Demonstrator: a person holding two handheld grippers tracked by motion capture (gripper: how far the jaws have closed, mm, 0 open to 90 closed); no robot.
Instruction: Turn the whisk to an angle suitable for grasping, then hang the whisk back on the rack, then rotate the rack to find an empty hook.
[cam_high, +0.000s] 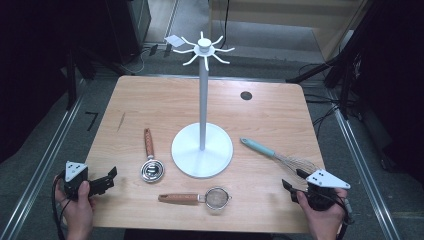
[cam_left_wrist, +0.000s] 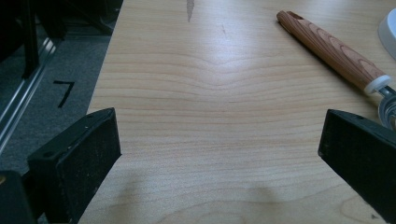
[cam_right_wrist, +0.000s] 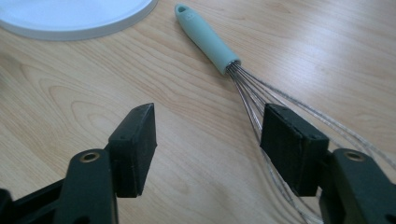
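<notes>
A white hook stand (cam_high: 202, 90) rises from its round base (cam_high: 202, 150) at the table's middle. A whisk with a pale teal handle (cam_high: 277, 155) (cam_right_wrist: 208, 39) lies right of the base, its wires running under my right gripper (cam_high: 292, 189) (cam_right_wrist: 208, 142), which is open above the wood. A wooden-handled metal scoop (cam_high: 150, 160) (cam_left_wrist: 334, 49) lies left of the base. A small wooden-handled strainer (cam_high: 200, 198) lies near the front edge. My left gripper (cam_high: 107, 181) (cam_left_wrist: 219, 149) stands open and empty at the front left corner.
The wooden table (cam_high: 165, 105) has a dark round hole (cam_high: 245, 95) at its back right. Metal rails run along the floor on both sides. A stand leg and cables (cam_high: 320, 70) sit beyond the back right corner. The stand's base rim (cam_right_wrist: 79, 21) lies ahead of the right gripper.
</notes>
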